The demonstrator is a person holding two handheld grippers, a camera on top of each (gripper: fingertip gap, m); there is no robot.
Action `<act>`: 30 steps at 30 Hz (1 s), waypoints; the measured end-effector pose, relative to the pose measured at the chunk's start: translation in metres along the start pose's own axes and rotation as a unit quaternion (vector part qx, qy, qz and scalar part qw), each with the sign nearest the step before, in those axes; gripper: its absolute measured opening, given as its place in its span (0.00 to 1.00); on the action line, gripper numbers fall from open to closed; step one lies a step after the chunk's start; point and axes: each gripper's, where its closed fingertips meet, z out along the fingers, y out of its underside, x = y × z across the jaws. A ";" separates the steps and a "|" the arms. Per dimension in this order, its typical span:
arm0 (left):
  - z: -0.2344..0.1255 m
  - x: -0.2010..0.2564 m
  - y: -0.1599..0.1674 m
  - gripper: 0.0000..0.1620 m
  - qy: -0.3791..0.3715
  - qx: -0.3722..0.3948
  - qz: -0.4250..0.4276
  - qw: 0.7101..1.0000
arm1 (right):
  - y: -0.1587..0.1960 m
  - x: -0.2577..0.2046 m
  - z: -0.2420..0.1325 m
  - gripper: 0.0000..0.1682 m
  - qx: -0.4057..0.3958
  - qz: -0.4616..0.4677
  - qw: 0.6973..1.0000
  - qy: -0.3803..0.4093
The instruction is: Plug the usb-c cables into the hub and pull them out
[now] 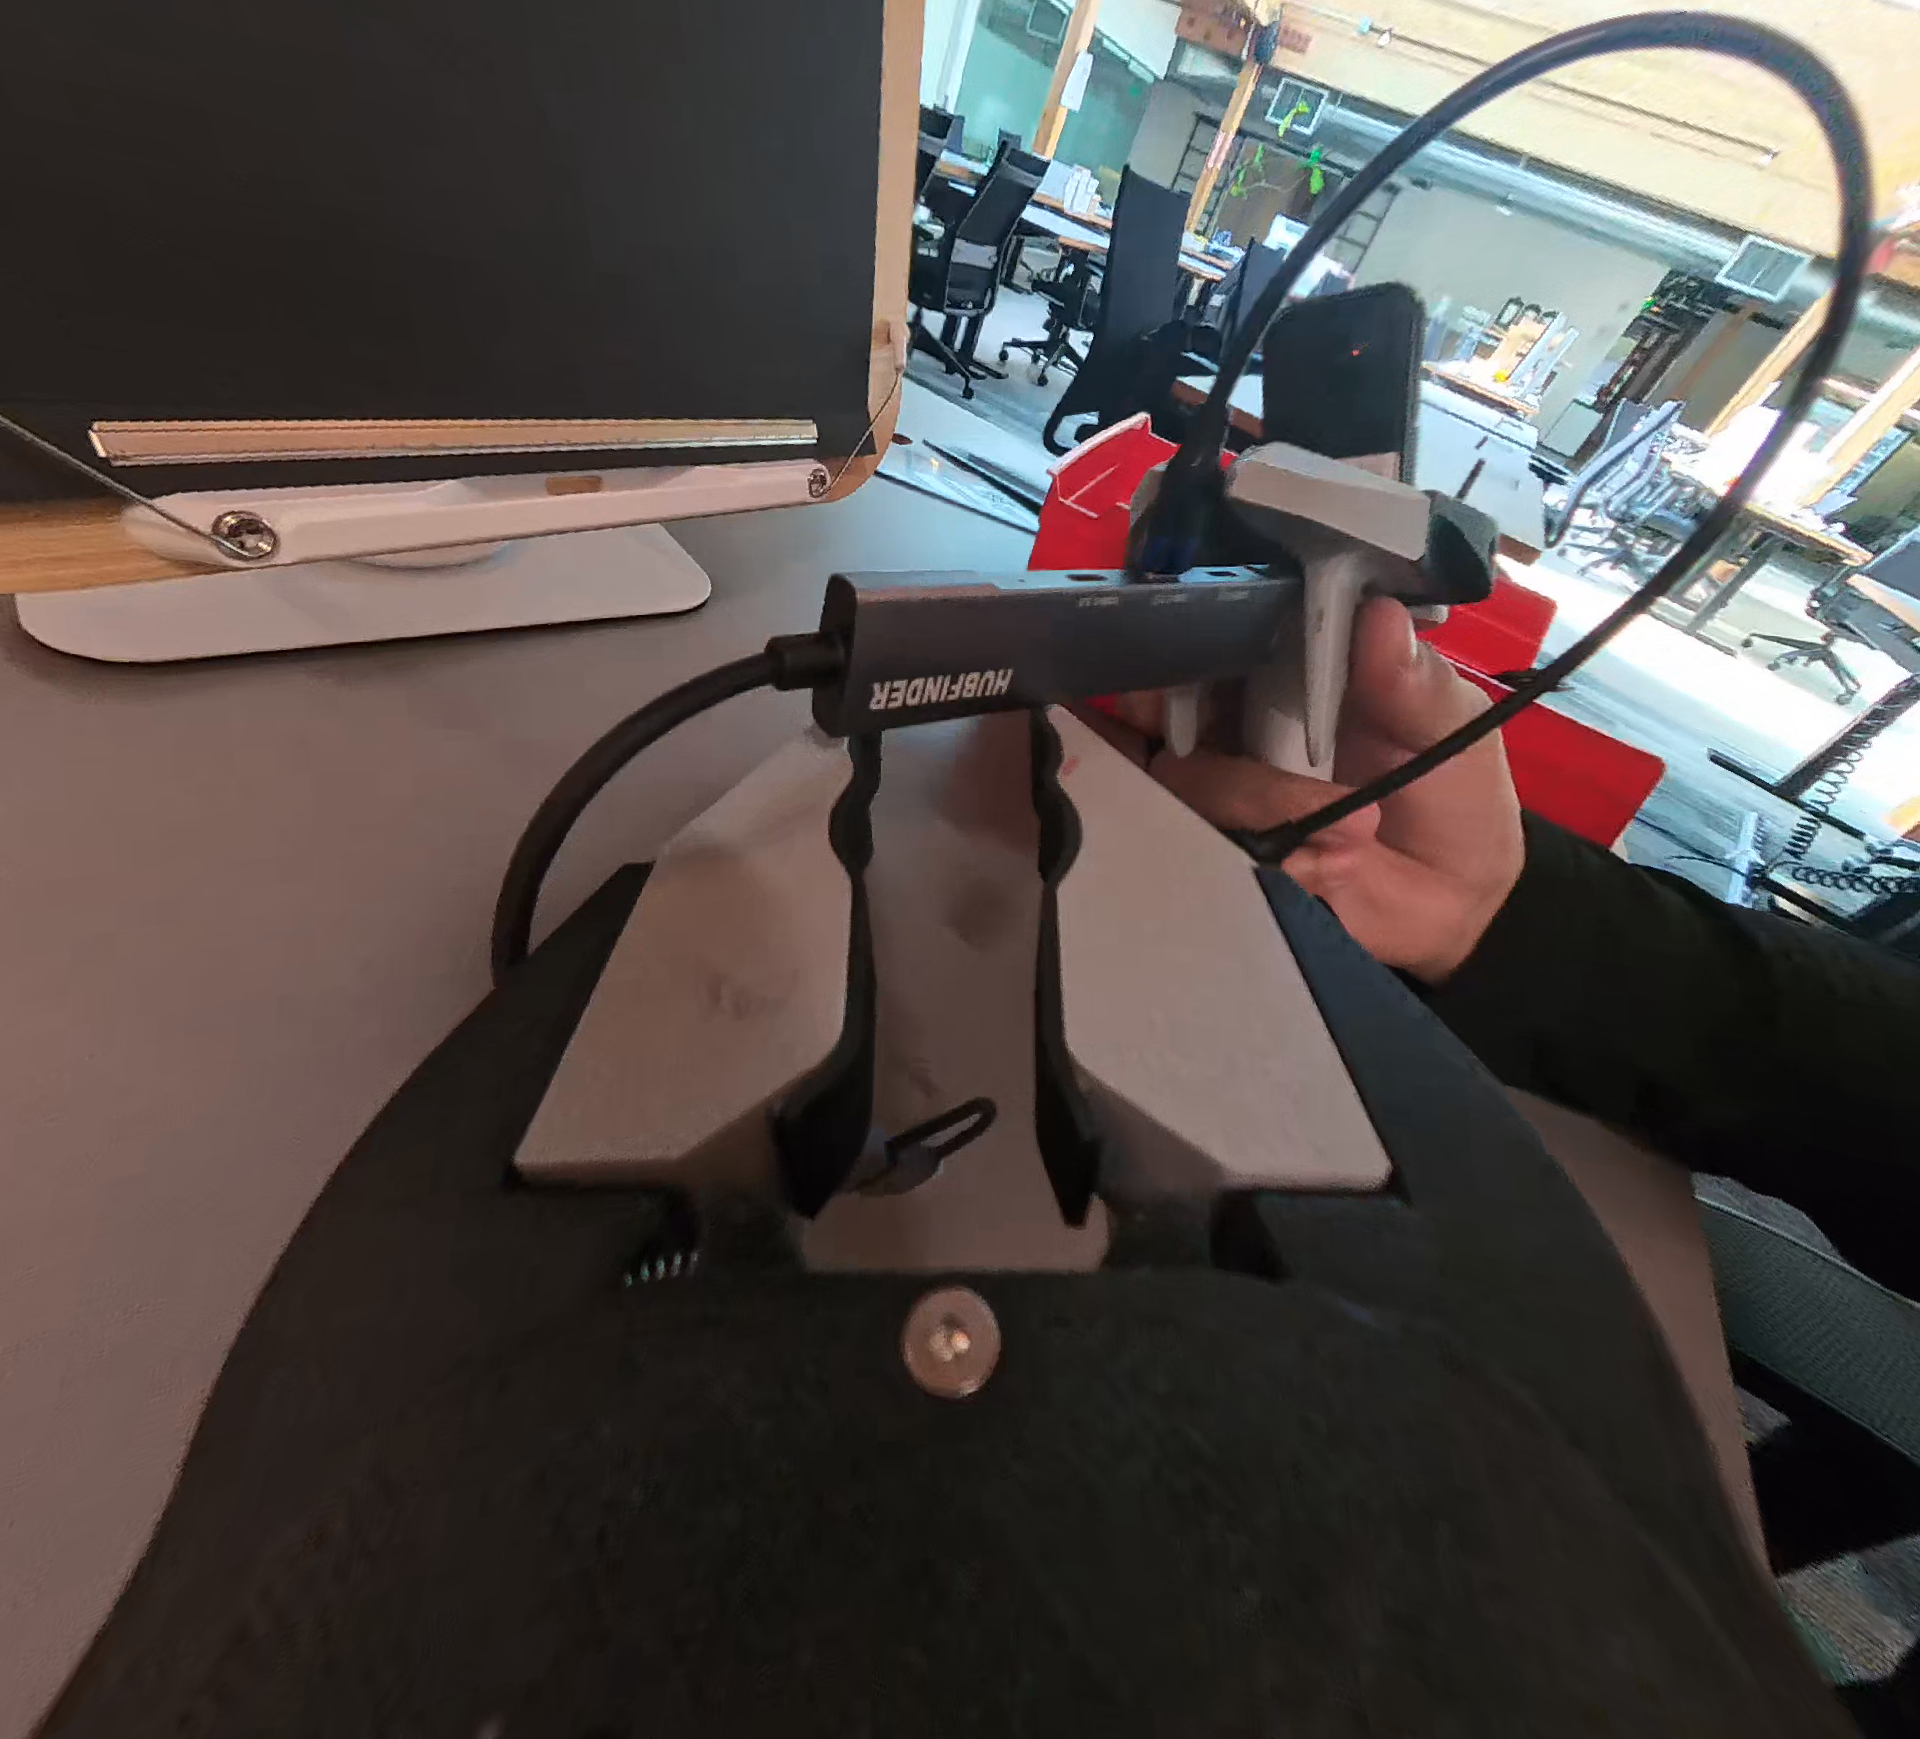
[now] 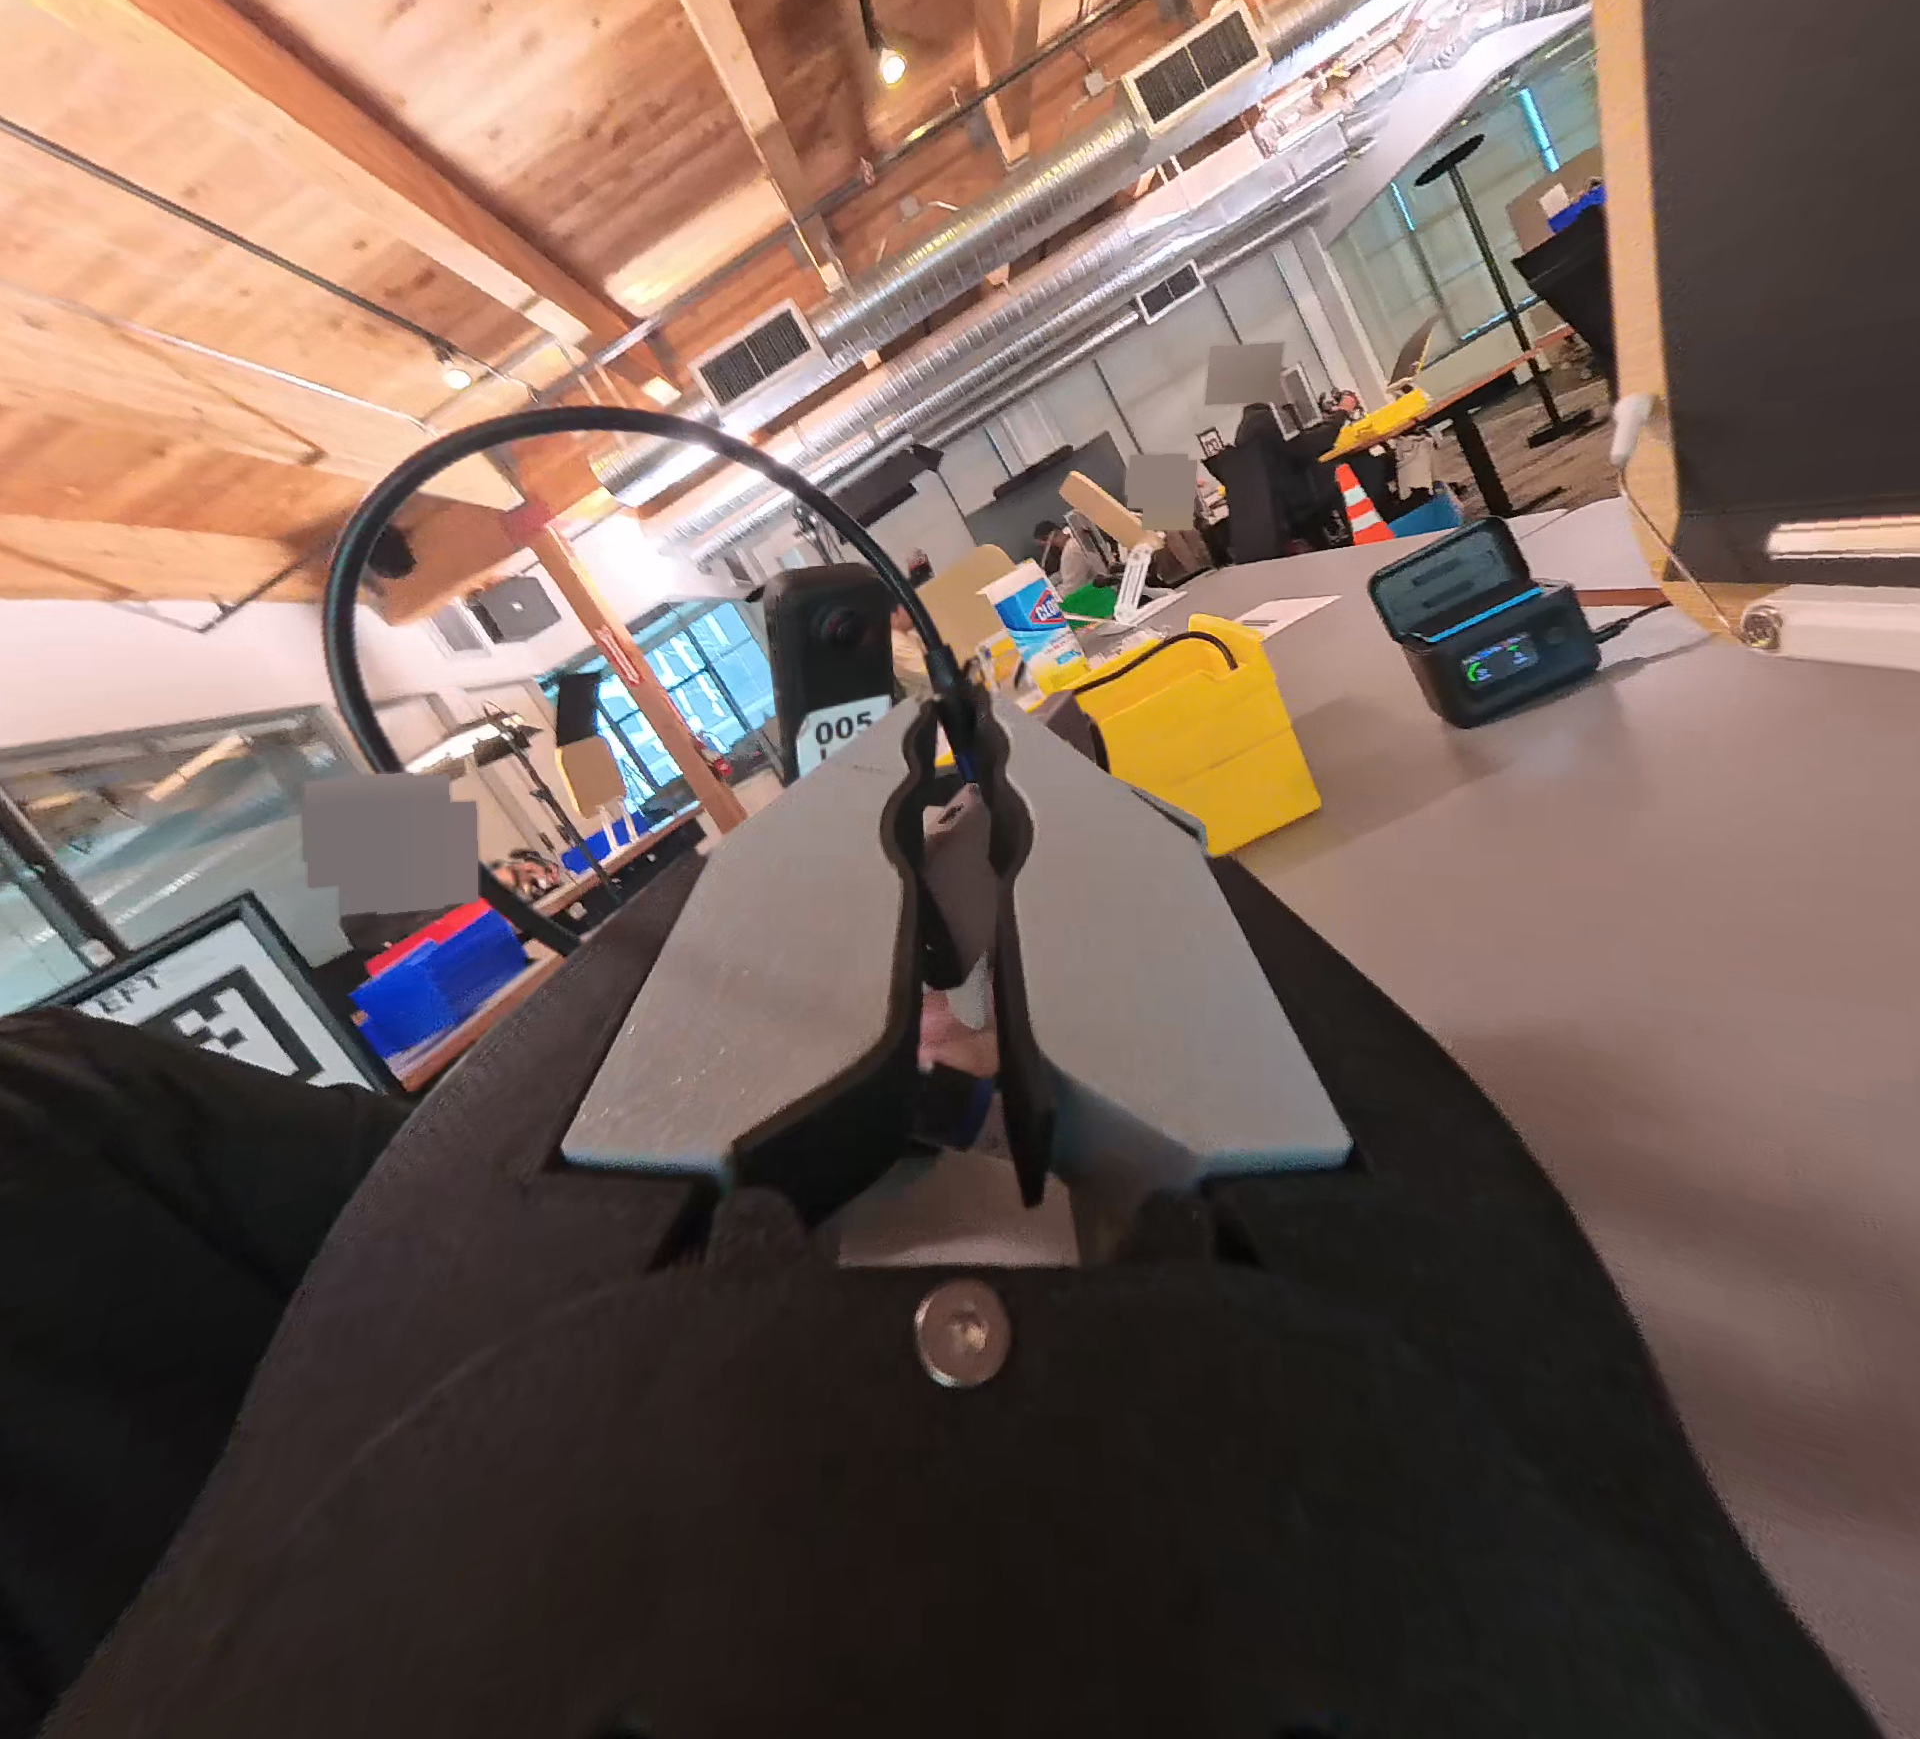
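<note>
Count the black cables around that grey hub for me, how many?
2. A short cable leaves the hub's left end and curls toward the table; a long cable arcs overhead from its top edge. More may hide behind the jaws.

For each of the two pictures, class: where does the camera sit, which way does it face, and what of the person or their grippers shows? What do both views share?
Left wrist view: on the left gripper, facing the hub it clamps; the right gripper and a hand show.
Right wrist view: on the right gripper, tilted up toward the ceiling, shut on the cable plug; a dark sleeve shows.
Shared: hub, looping black cable.
</note>
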 end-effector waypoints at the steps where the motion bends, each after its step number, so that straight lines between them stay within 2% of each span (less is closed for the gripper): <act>1: 0.000 0.001 -0.001 0.16 -0.003 0.003 0.005 1.000 | -0.001 0.000 -0.001 0.02 0.004 0.006 1.000 -0.002; 5: -0.001 0.016 -0.007 0.22 0.017 0.026 0.032 0.999 | -0.006 0.002 -0.006 0.02 0.023 0.039 0.999 -0.017; 7: 0.001 0.022 -0.008 0.28 0.029 0.032 0.033 0.999 | -0.006 -0.001 -0.005 0.02 0.024 0.057 0.997 -0.036; 10: 0.001 0.031 -0.011 0.29 0.052 0.049 0.025 0.997 | 0.003 -0.011 0.001 0.02 0.004 0.081 0.994 -0.073; 12: -0.002 0.039 -0.017 0.26 0.079 0.072 0.015 0.994 | 0.006 -0.017 0.003 0.02 0.000 0.096 0.991 -0.096; 15: -0.012 0.053 -0.029 0.14 0.124 0.113 0.004 0.986 | 0.003 -0.020 0.001 0.02 0.003 0.109 0.988 -0.113; 20: -0.011 0.050 -0.025 0.04 0.116 0.100 0.016 0.988 | 0.005 -0.016 0.000 0.01 -0.018 0.065 0.994 -0.085; 27: -0.014 0.052 -0.021 0.04 0.131 0.085 0.005 0.988 | 0.010 -0.018 -0.001 0.02 -0.058 -0.012 0.997 -0.053; 30: -0.016 0.056 -0.018 0.04 0.132 0.079 0.020 0.988 | 0.010 -0.019 -0.001 0.08 -0.069 -0.034 0.996 -0.044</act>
